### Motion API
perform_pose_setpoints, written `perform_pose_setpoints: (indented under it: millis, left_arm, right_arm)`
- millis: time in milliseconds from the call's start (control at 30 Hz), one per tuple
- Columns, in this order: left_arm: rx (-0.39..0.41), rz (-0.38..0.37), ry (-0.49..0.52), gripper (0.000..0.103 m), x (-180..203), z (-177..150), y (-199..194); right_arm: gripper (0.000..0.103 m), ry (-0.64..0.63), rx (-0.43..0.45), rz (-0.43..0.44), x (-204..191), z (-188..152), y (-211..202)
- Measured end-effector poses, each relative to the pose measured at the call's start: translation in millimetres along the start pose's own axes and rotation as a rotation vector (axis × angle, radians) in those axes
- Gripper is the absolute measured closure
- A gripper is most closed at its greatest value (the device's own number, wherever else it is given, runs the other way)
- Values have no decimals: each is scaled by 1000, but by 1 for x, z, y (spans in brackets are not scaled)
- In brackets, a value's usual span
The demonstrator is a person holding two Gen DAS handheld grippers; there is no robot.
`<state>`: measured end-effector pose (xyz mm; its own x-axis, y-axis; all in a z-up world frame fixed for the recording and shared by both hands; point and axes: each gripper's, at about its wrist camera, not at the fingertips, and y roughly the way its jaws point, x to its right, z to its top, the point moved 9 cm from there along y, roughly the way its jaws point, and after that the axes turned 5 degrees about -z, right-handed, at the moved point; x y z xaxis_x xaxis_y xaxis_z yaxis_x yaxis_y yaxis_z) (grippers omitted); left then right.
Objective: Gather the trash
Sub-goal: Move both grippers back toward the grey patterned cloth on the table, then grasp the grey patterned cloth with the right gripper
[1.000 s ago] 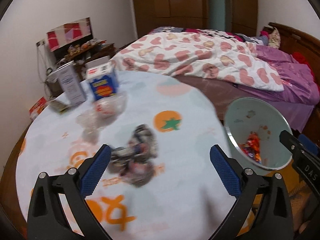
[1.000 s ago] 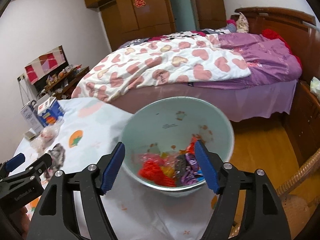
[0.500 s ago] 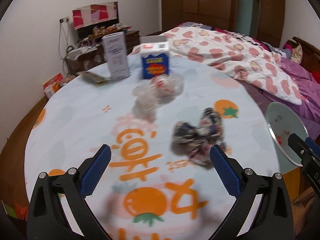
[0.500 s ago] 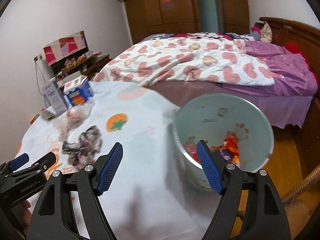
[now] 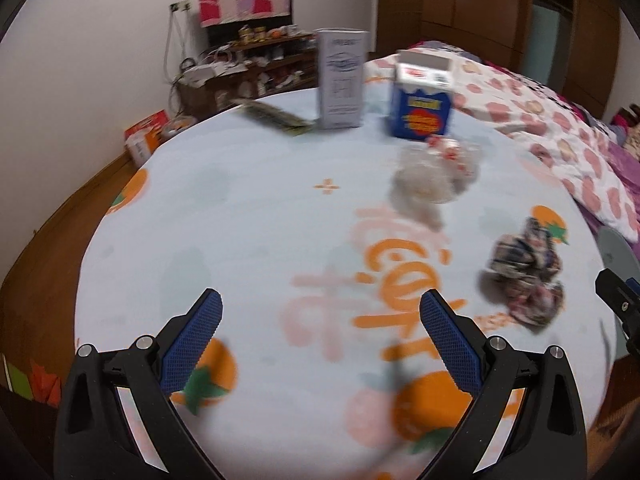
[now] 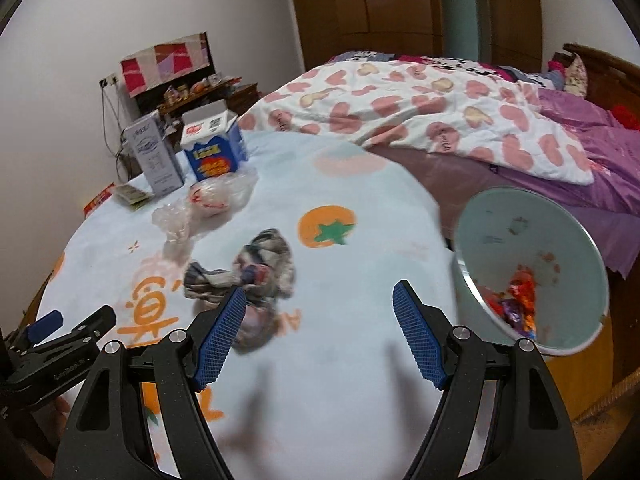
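- The crumpled dark wrapper (image 6: 256, 276) lies loose on the bench (image 6: 360, 360), near the middle, just ahead of the right claw's left finger and touching nothing that grips. In the left wrist view the same wad (image 5: 524, 276) sits off to the right of the left claw (image 5: 320, 320).
- The clear plastic bag (image 6: 208, 208) lies a little farther back, in front of the blue carton (image 6: 216, 152); it too counts as trash, I judge.
- Both claws are spread wide and carry nothing: the right claw (image 6: 320, 308) hovers over the bench between the wrapper and the bin, and the left hangs over bare cloth.
- The step in hand looks like the reach for the wrapper. To do it well, centre the wad between the fingers before closing, come down low enough to catch its bulk and not a loose flap, and squeeze firmly, since crumpled foil springs back.
- The pale green bin (image 6: 532, 240) stands just off the bench edge on the right. It holds a small heap of bright red, orange and purple wrappers at the bottom and has plenty of room.
- The blue carton and the grey box (image 6: 156, 156) stand upright at the far edge; motion blur leaves it unclear whether they are sealed or empty.
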<state>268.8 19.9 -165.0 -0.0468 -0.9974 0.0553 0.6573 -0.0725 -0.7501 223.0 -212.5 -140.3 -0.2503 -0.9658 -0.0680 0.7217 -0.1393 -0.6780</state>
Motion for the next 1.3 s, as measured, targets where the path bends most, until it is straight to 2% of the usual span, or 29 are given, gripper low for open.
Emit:
perform_pose_setpoints:
  millis: [267, 533, 700, 733, 900, 1167, 1300]
  left_arm:
    - [-2, 32, -53, 6, -32, 6, 4]
    - [-6, 42, -68, 6, -43, 8, 8]
    - [-11, 42, -60, 6, -41, 7, 10]
    - [-13, 42, -59, 6, -40, 7, 11]
    - [-21, 43, -52, 6, -37, 5, 13]
    - [-25, 47, -47, 6, -35, 6, 15]
    - [-25, 44, -31, 6, -28, 7, 15]
  right_arm:
    - [28, -49, -30, 16, -36, 9, 27]
    - [29, -69, -128, 36, -53, 0, 59]
    - [43, -69, -177, 73, -57, -7, 67]
    - [44, -73, -182, 76, -58, -8, 68]
    - [61, -102, -181, 101, -66, -10, 66]
    - [69, -114, -170, 127, -68, -9, 60]
    - [70, -128, -123, 109, -64, 0, 52]
